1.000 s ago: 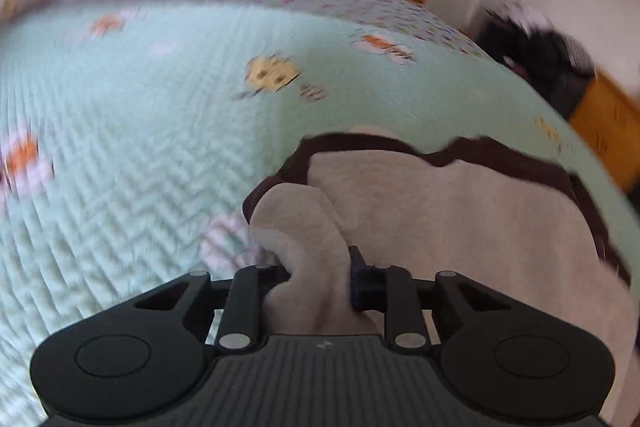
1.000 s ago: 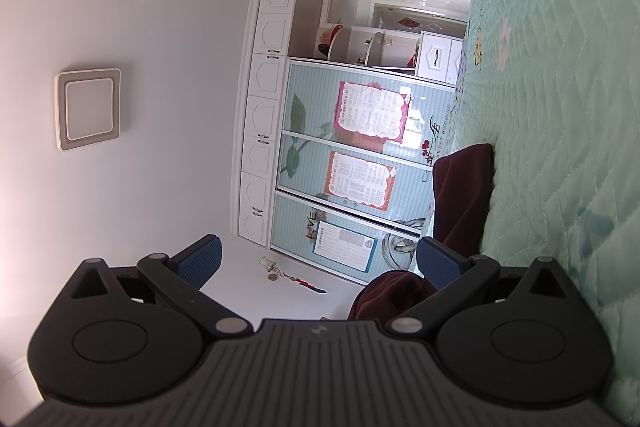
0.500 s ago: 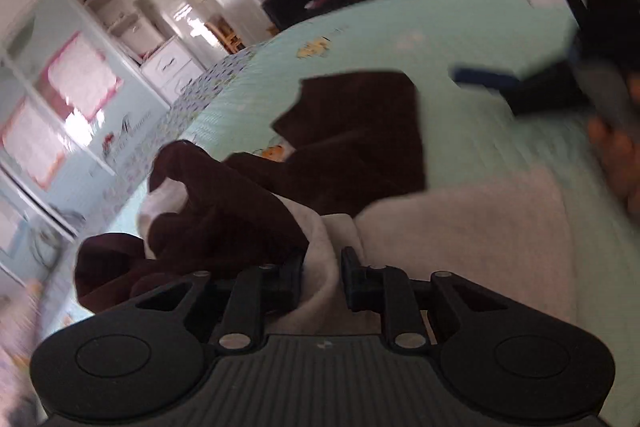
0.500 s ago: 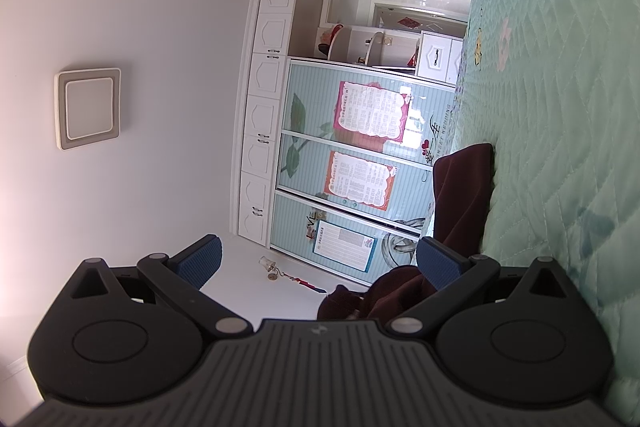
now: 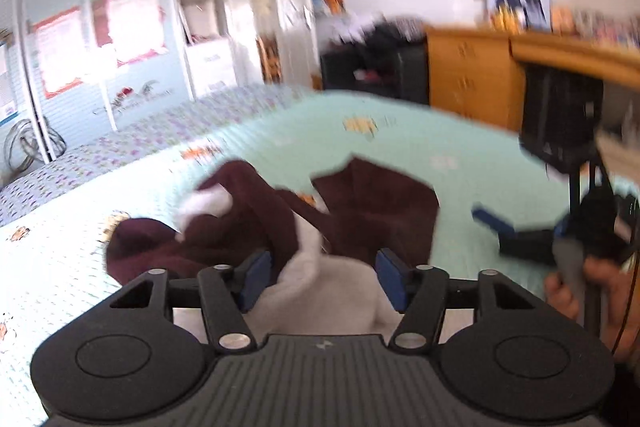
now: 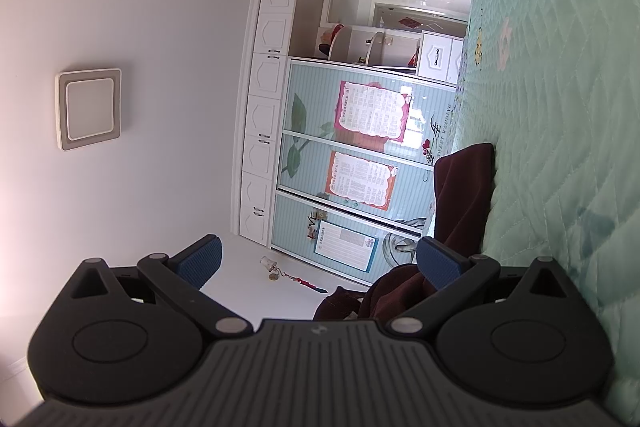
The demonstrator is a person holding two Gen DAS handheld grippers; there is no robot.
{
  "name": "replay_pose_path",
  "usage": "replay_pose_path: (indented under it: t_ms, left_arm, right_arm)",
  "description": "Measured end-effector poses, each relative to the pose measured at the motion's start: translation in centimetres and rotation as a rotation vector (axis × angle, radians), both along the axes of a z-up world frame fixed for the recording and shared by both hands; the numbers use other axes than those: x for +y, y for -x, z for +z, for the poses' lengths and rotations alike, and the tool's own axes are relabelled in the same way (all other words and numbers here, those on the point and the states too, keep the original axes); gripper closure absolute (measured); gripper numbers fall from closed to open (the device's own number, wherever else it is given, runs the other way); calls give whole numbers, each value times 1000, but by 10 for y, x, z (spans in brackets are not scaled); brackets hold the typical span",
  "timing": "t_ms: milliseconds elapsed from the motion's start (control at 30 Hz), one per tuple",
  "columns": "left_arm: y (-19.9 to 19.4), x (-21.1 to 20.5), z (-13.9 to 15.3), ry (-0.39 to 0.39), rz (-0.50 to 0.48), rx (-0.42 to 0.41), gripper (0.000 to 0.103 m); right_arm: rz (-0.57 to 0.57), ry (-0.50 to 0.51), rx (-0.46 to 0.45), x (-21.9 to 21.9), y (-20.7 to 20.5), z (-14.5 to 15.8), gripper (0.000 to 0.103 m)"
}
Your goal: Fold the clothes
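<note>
Letting go of the fold, my left jaws have just been opening and now stand fairly wide, the pale lining of the garment slack between the pads and no longer pinched. The maroon-and-grey garment lies bunched on the green quilted bed, one maroon panel spread flat beyond, the rest heaped toward my left; I judge I set the folded part there to lie over the body. My right jaws gape wide and hold nothing, lying beside the garment's edge, tipped on their side, out of the way until needed.
</note>
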State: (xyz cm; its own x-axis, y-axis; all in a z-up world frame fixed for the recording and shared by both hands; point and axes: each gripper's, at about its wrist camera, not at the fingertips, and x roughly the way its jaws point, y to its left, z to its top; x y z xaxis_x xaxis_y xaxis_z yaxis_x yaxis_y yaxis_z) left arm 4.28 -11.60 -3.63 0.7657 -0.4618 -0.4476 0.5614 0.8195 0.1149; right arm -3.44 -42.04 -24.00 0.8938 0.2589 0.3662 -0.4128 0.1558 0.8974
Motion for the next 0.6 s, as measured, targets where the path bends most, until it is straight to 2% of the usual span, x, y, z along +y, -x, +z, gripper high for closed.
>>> replay_pose_path:
  t_ms: [133, 167, 200, 267, 400, 600]
  left_arm:
    - [-2, 34, 16, 121, 120, -55, 35]
    - [-5, 42, 20, 146, 152, -61, 29]
    - [-10, 48, 22, 163, 183, -57, 22]
    - [-25, 56, 23, 175, 225, 4, 21]
    - [-43, 60, 15, 127, 217, 124, 22]
    - [-53, 49, -11, 47, 222, 171, 20]
  right_arm:
    - [0, 0, 0, 0, 0, 0, 0]
    - [0, 0, 0, 0, -1, -1, 0]
    - [0, 0, 0, 0, -1, 0, 0]
    - [0, 0, 0, 0, -1, -1, 0]
    - [0, 1, 0, 0, 0, -1, 0]
    - [0, 1, 0, 0, 0, 0, 0]
